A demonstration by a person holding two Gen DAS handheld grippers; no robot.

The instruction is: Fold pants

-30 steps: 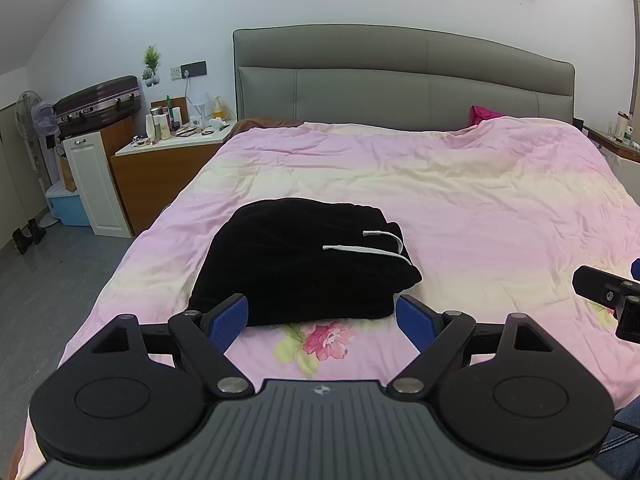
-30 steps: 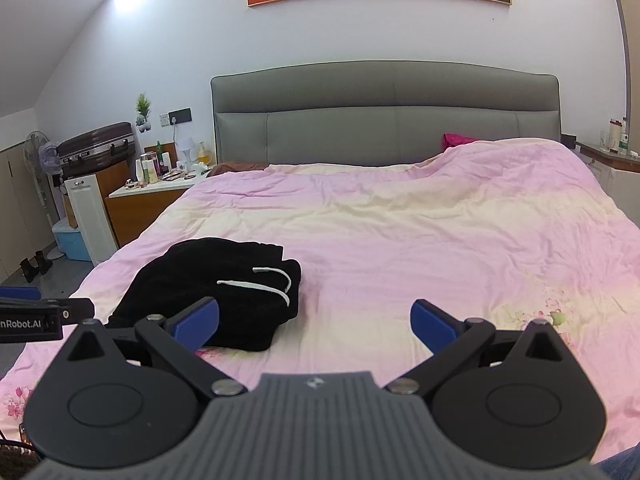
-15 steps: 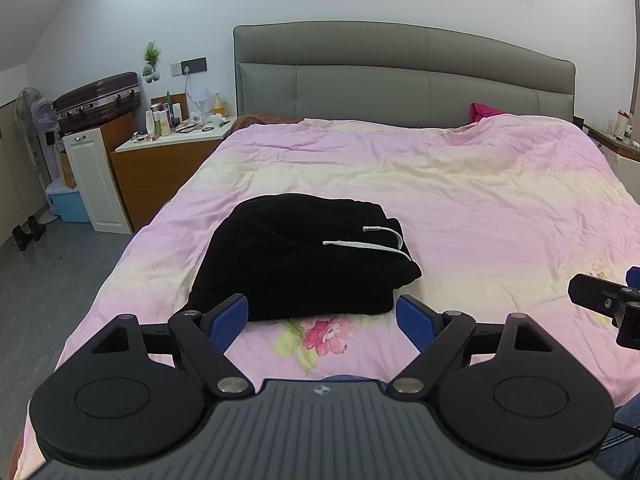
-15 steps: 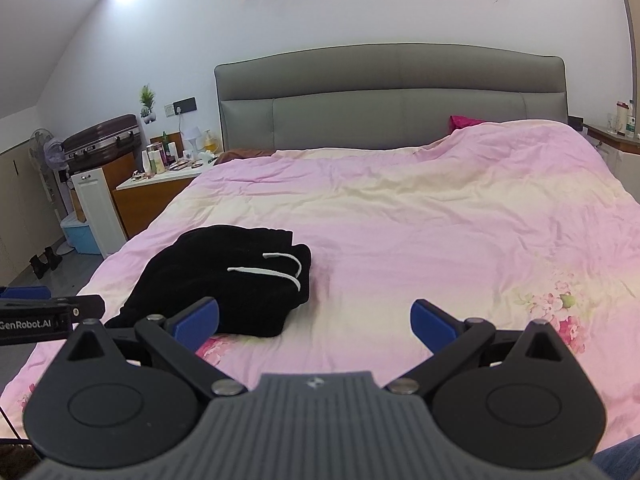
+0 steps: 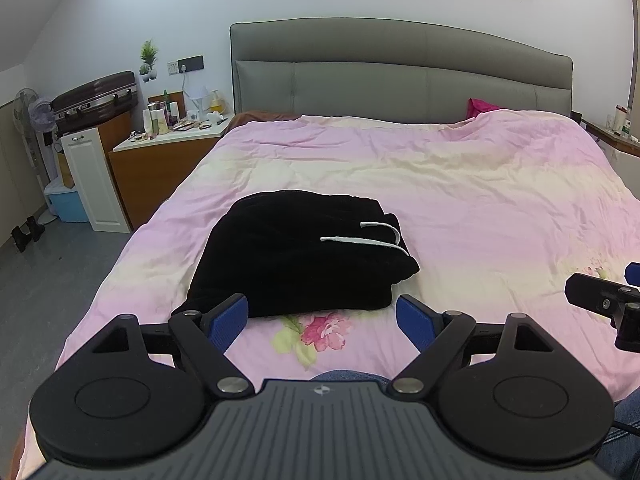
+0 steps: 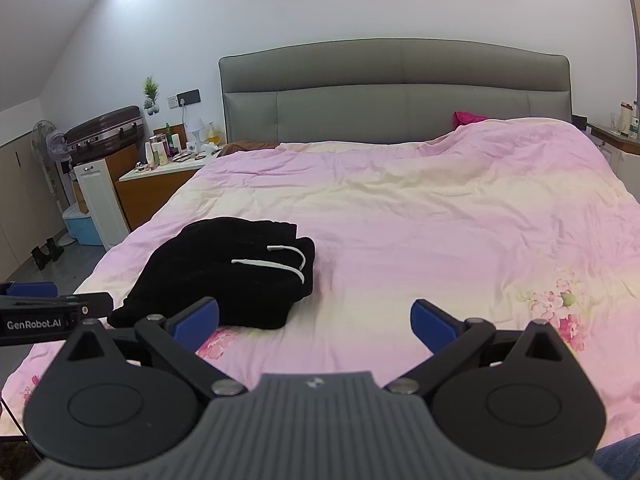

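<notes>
Both our grippers – left gripper (image 5: 322, 316), right gripper (image 6: 314, 320) – sit spread wide, holding nothing. The black pants (image 5: 304, 252) lie folded on the pink duvet (image 5: 460, 200) – we'd just leave them flat, hands clear.

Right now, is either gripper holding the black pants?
No, both the left gripper and the right gripper are open and empty, short of the folded black pants lying on the bed.
</notes>
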